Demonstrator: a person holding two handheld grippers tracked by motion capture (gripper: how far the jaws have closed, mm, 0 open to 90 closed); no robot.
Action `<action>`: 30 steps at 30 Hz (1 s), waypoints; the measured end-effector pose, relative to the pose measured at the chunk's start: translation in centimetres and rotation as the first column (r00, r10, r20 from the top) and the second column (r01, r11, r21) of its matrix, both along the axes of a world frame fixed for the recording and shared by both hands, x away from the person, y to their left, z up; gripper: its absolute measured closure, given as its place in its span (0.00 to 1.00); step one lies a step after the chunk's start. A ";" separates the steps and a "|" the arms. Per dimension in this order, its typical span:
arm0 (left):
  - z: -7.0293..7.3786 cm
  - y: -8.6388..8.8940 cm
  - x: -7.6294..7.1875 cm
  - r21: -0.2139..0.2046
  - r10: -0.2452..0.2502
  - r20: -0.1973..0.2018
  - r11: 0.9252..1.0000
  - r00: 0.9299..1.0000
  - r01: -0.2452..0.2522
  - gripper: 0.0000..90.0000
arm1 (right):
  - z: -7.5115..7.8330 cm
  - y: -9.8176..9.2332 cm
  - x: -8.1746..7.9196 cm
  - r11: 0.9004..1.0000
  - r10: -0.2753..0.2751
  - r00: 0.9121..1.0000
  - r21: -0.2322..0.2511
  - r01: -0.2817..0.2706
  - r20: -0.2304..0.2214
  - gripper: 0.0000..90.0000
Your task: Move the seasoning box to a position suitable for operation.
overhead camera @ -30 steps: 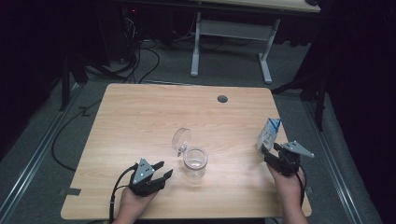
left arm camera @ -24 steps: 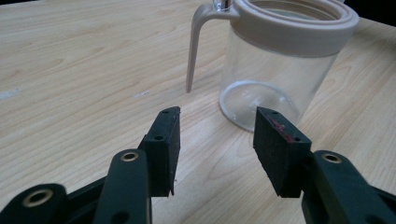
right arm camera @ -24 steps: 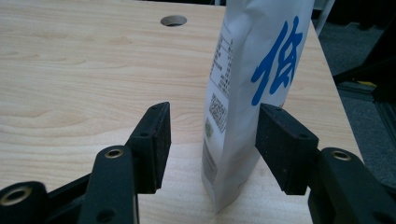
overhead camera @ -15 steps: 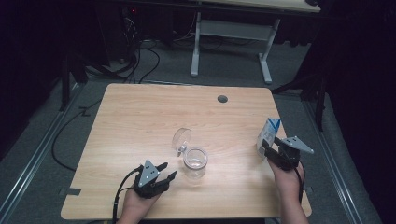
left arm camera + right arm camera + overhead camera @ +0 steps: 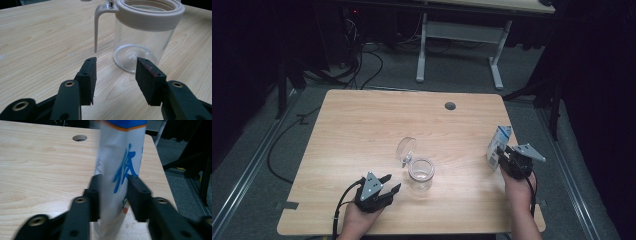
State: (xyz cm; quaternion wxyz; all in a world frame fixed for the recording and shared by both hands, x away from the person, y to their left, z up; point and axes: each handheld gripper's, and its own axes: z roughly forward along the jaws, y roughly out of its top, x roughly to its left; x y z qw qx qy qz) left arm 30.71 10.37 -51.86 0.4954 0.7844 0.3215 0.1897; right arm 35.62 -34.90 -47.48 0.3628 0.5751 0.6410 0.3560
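Carton (image 5: 499,145), white and blue, stands upright near the table's (image 5: 362,125) three o'clock edge, and the right gripper (image 5: 113,196) has just been closing its jaws, which now clamp the carton's lower sides. Squeeze gently and keep it vertical before lifting toward the open clear jar (image 5: 420,172) at the centre. The left gripper (image 5: 115,78) waits released just short of the jar, ready to steady it.

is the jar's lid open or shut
Open. The clear jar stands upright on the table with its hinged lid flipped back, leaving the mouth uncovered; it looks empty.
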 end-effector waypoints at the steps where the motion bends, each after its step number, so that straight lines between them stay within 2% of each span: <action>1: 0.0 0.0 0.0 -0.002 0.001 0.001 1.000 1.000 -0.001 0.57 | 0.0 0.0 0.0 1.000 0.000 1.000 0.003 0.000 0.001 0.80; 5: 0.0 0.1 0.0 -0.003 0.002 -0.003 1.000 1.000 -0.002 0.57 | 0.1 -0.1 -0.1 1.000 0.011 1.000 -0.009 -0.011 0.004 0.91; 9: -0.2 0.2 -0.1 -0.006 -0.002 -0.002 1.000 1.000 0.002 0.57 | 0.0 0.0 -0.3 0.999 0.034 0.999 -0.031 -0.033 0.015 0.94; 16: -0.2 0.6 0.0 -0.035 0.004 0.014 0.999 1.000 -0.004 0.57 | -0.2 -0.1 -0.6 0.997 0.075 0.997 -0.004 -0.075 0.023 0.97; 18: -0.4 0.3 0.2 -0.021 0.016 0.015 1.000 1.000 -0.016 0.57 | -0.2 -0.3 -0.5 0.996 0.086 0.996 0.015 -0.087 0.024 0.97; 21: -0.5 -0.1 0.6 0.006 0.032 0.011 0.999 0.999 -0.032 0.57 | -0.2 -0.3 -0.3 0.995 0.100 0.995 0.015 -0.100 0.020 0.98; 26: -0.1 -0.5 -0.1 0.020 0.002 0.039 1.000 0.999 -0.002 0.57 | 0.1 0.1 -0.2 0.992 0.127 0.992 -0.008 -0.127 0.008 0.99; 27: 0.0 -0.4 -0.3 0.015 -0.004 0.041 1.000 0.999 0.004 0.57 | 0.1 0.2 -0.2 0.992 0.129 0.992 -0.010 -0.129 0.009 0.99; 30: 0.2 -0.1 -0.5 -0.034 -0.015 0.020 0.999 1.000 0.015 0.57 | 0.1 0.8 -0.5 0.991 0.132 0.991 0.000 -0.132 0.014 0.99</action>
